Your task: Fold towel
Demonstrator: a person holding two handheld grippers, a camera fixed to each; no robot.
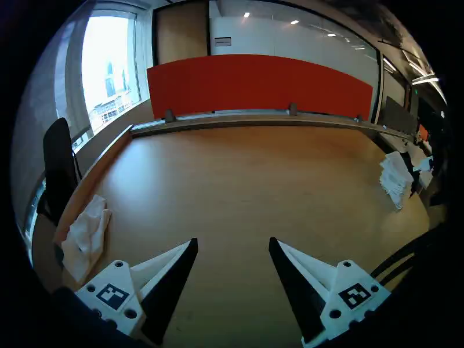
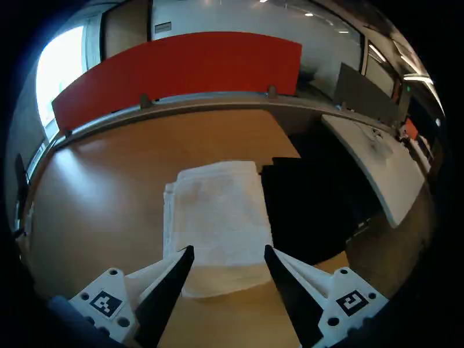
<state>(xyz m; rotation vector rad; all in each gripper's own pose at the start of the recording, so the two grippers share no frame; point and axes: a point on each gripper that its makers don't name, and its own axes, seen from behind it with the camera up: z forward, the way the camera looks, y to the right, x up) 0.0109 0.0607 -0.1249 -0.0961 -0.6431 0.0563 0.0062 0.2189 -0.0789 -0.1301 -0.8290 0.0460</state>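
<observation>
1. Left gripper view: my left gripper hangs low over the bare wooden surface. Its fingers are spread wide, with nothing between them.
2. A crumpled towel lies at the lower left of the frame, right at the surface's edge beside a dark chair. I judge it is the piece waiting to be folded, parked there so the middle is free for spreading cloth.
3. At the far right of the frame sits a folded stack, well apart from the crumpled towel. It is probably the finished pile, kept clear of the working area. A red partition closes the far side.
4. Right gripper view: my right gripper points at the folded stack in mid-frame. Its fingers are released and flank the stack's near edge. I cannot tell whether the tips touch the cloth, but they are not clamping it.
5. The stack lies squared near the surface's right edge, so I reckon this pile is done. My next reach would be for the crumpled towel.
</observation>
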